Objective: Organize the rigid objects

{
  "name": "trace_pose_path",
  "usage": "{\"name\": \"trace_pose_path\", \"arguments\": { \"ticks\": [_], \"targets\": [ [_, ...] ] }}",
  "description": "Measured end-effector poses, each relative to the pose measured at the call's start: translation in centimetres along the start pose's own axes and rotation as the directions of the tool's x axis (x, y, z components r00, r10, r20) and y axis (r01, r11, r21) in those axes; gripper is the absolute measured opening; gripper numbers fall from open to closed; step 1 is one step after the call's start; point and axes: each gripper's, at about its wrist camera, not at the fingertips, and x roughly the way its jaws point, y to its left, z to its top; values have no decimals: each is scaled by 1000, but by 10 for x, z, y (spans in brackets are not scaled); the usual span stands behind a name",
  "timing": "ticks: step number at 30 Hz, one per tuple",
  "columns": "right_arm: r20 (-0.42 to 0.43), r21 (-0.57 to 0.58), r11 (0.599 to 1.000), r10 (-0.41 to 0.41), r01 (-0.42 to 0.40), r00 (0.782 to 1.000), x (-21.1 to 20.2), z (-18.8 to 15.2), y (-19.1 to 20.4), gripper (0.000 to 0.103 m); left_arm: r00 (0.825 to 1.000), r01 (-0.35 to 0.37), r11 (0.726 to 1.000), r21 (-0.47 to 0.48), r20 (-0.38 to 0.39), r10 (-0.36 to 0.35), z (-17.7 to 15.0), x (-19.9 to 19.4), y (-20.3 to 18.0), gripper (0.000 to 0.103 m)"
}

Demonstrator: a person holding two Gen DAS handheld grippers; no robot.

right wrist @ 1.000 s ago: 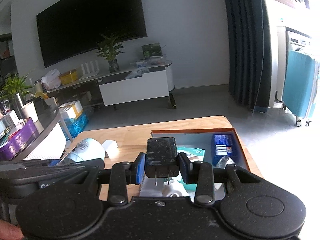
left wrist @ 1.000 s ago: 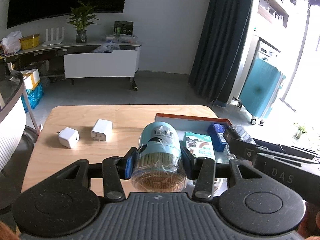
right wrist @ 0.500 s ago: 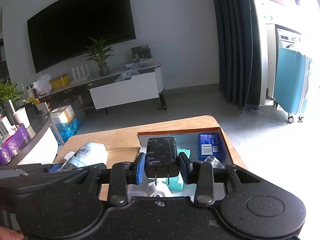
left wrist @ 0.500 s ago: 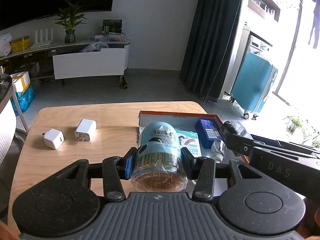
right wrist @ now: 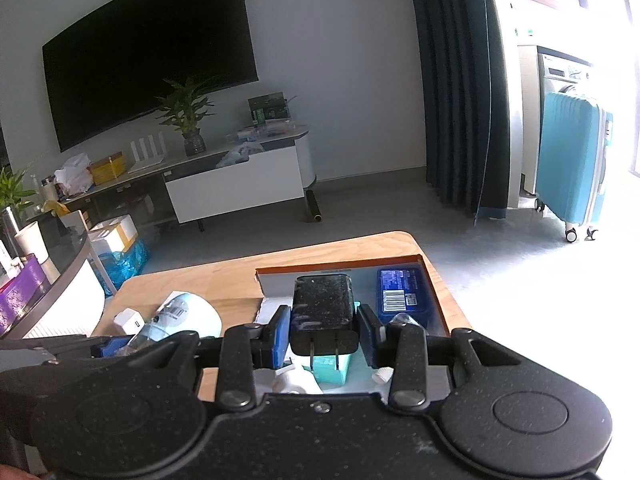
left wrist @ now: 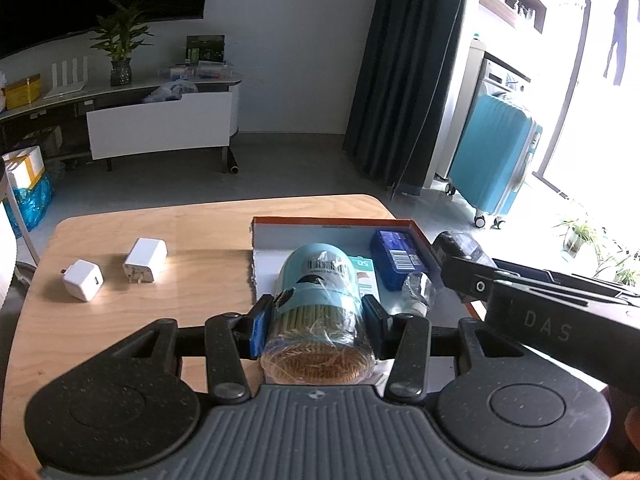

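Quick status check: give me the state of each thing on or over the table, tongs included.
Left tongs: shut on toothpick jar.
Toothpick jar: held on its side, over the box.
Right tongs: shut on black charger.
Black charger: held, prongs toward camera.
Box: open, partly filled.
Two white chargers: loose on table, outside box.

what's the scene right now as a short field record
left gripper: shut on toothpick jar, over the tray's near left part
right gripper: shut on black charger, prongs toward the camera
tray: orange-rimmed, holds blue box, teal packet, clear bottle
table: two white chargers on its left side, outside the tray
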Motion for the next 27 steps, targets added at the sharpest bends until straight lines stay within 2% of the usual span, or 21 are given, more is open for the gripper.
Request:
{"name": "trace_pose_path", "arguments": {
  "ticks": [14,27],
  "targets": [
    [3,30,999,-34,34,999,5,3,-21,44,999,32,999,23,-18,-31,1,12,-17,47],
    [-11,35,998,-47,47,999,15,4,-25,44,999,44,998,35,-30,-43,3,21,-27,47]
  ]
}}
